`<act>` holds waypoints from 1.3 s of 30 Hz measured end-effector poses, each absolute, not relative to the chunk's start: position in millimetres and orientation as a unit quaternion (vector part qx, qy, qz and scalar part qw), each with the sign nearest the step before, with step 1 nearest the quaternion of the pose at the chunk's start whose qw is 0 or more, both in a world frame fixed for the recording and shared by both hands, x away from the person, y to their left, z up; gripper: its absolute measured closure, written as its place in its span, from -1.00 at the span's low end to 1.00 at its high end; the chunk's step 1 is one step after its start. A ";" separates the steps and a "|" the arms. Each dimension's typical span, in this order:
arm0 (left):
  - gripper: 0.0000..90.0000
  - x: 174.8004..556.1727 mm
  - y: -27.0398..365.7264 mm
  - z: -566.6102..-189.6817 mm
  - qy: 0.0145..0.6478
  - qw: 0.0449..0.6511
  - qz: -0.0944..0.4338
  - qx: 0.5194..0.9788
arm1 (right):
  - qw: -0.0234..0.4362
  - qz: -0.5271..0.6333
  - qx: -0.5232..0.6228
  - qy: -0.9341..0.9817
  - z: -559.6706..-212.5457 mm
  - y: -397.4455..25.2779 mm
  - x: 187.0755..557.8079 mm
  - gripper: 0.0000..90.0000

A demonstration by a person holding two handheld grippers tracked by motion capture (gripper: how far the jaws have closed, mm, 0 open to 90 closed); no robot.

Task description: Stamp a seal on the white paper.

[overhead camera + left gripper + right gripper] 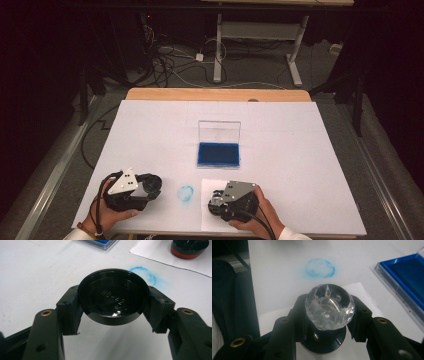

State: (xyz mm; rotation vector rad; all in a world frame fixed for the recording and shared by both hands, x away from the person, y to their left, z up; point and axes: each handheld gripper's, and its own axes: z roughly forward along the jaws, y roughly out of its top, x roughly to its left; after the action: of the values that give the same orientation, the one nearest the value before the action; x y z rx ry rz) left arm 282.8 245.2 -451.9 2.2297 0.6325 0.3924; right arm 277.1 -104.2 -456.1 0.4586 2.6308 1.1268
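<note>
White surface (280,150) in a dark room, cables on the floor behind.
Left hand-held gripper (112,312) clamps a black cap (112,298); right hand-held gripper (328,315) clamps the clear-knobbed stamp (329,306) over a paper sheet (272,317), near a blue smudge (185,194) and blue ink pad (218,154).

The black cap (112,298) looks like glossy, smooth plastic; the stamp knob (329,306) is clear and glassy; the paper sheet (274,315) is matt.

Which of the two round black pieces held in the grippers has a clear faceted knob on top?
The stamp in the right gripper, standing on the white paper sheet. The piece in the left gripper is a hollow cap marked HD-42, with no knob.
</note>
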 end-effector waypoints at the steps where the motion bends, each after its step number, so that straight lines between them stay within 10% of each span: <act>1: -0.20 282.7 245.4 -451.4 0.247 0.386 0.154 0.875 | 0.122 0.385 0.159 0.901 -456.0 -104.6 276.7 0.27; 39: -0.20 285.0 243.0 -451.0 0.242 0.394 0.143 0.875 | 0.126 0.370 0.155 0.907 -455.4 -105.0 274.3 0.28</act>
State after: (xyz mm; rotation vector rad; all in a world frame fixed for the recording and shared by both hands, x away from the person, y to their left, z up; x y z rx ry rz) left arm 285.0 243.0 -451.0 2.2193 0.6131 0.3639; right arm 274.3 -105.0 -455.4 0.4509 2.6411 1.0784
